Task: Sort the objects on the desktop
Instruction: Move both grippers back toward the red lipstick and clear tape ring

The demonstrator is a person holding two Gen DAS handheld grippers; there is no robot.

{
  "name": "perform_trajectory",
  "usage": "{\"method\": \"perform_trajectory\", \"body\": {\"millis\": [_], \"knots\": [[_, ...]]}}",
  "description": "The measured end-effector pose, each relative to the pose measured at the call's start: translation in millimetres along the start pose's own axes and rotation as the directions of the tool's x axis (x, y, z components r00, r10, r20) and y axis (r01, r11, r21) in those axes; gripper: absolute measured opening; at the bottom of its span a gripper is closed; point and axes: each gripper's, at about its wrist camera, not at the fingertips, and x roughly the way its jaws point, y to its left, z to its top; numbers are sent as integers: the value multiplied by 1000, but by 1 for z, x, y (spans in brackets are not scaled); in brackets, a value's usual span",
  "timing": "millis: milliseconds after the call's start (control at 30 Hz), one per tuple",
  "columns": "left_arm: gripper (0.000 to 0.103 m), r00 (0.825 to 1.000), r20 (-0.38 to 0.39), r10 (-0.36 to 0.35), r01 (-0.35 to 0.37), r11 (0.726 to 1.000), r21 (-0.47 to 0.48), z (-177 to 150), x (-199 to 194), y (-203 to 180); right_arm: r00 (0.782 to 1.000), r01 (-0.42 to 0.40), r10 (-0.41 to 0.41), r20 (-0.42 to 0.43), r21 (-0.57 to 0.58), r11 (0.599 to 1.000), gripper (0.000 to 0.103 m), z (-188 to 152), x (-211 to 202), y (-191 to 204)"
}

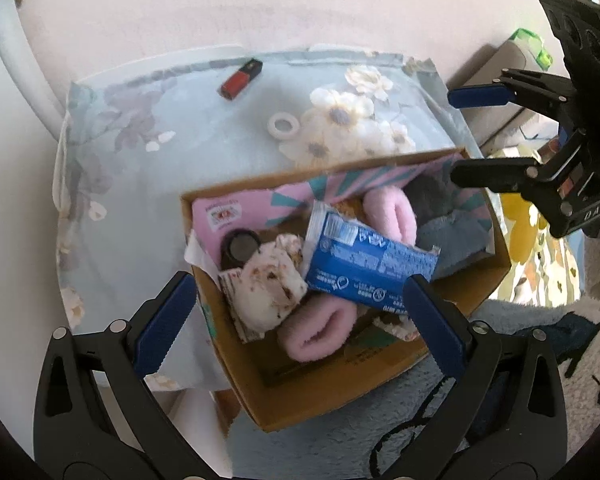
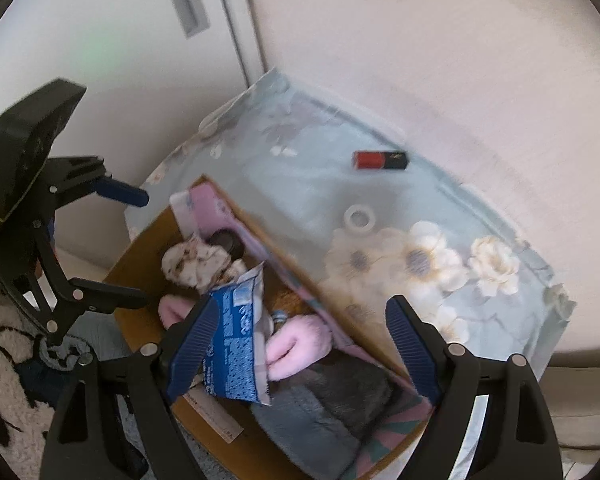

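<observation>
An open cardboard box holds a blue snack packet, pink fluffy pieces, a speckled white cloth, a black jar and grey-blue fabric. My left gripper hangs open above the box's near corner, nothing between its fingers. At the box's far end my right gripper is open too; the packet lies loose in the box beside its left finger. A red-and-black lipstick and a white tape ring lie on the table.
The small table wears a pale blue floral cloth and stands against a pinkish wall. A white door frame rises at its left. A fleece garment with black-and-white figures is below the box, and a green object sits far right.
</observation>
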Motion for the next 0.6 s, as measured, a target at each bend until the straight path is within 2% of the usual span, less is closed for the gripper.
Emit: {"method": "perform_trajectory", "body": {"millis": [100,200,367,500,600], "knots": [[102,999,33,8,-8,1000,-5,5,-7,2,998,50,-51,21,49,998,83,3,-8,-11],[102,998,59,14,-14,1000,-10,11,-14,4,995,94,-95,7,79,992,83,3,-7,-18],[102,996,88,12,-10,1000,-15,17,-19,8,997,81,-81,-10,125,989,83,-1,-2,-28],[102,995,98,10,-8,1000,-27,22,-20,12,993,122,-121,-10,119,985,83,-4,0,-31],[102,993,110,34,-30,999,-38,27,-20,16,993,114,-115,0,139,984,83,-6,-2,-38]]}}
